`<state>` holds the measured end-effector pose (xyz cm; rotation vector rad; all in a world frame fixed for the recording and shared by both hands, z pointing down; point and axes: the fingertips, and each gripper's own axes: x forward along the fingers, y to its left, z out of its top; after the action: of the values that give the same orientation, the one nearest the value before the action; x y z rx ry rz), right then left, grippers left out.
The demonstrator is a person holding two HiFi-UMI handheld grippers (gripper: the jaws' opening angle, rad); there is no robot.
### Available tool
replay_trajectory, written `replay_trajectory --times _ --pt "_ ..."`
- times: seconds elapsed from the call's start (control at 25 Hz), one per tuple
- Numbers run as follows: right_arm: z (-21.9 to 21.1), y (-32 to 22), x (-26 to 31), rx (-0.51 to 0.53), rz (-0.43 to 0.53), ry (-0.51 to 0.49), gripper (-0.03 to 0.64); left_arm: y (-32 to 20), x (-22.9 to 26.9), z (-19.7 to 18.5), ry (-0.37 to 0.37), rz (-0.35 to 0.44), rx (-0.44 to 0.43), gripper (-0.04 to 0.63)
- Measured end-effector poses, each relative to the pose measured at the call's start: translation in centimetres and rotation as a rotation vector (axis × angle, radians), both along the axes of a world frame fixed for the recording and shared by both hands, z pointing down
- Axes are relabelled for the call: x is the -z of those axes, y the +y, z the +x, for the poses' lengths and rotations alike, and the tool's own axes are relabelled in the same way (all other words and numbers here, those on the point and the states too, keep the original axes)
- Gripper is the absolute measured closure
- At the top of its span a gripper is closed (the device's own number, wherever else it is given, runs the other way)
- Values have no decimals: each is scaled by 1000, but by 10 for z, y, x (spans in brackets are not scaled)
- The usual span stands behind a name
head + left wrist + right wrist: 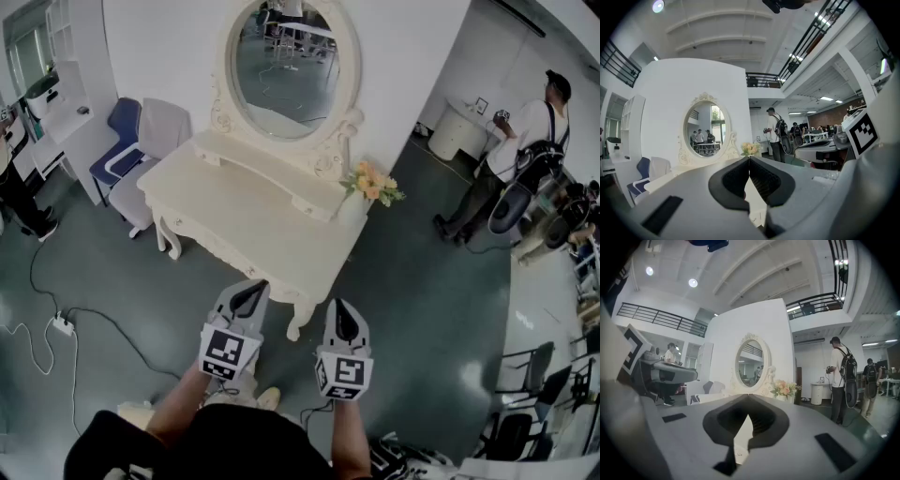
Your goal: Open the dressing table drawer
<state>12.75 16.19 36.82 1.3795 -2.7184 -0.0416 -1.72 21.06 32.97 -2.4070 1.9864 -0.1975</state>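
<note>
Head view: left gripper (251, 286) is hovering level with its fingers pressed together on nothing, tips sitting just off the near edge of the dressing table (253, 211). The drawer (214, 247) is sitting shut under that edge, just ahead and left of those tips, apart from them. Right gripper (339, 307) is hanging just beside the left one, fingers also meeting at the tips and gripping nothing. It is pointing past the table's near corner toward the flowers (373, 186), with the drawer lying further off to its left.
</note>
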Motion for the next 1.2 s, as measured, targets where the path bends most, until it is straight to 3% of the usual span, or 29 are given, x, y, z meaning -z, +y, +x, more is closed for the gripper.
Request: replay_trajectory --times 0.64,1.2 --pt "6 -20 -1 -6 -1 -2 618 -22 -2 1 2 2 4 592" --pt "-24 -140 -22 -60 -44 -2 618 -154 -29 -30 12 -58 -41 592"
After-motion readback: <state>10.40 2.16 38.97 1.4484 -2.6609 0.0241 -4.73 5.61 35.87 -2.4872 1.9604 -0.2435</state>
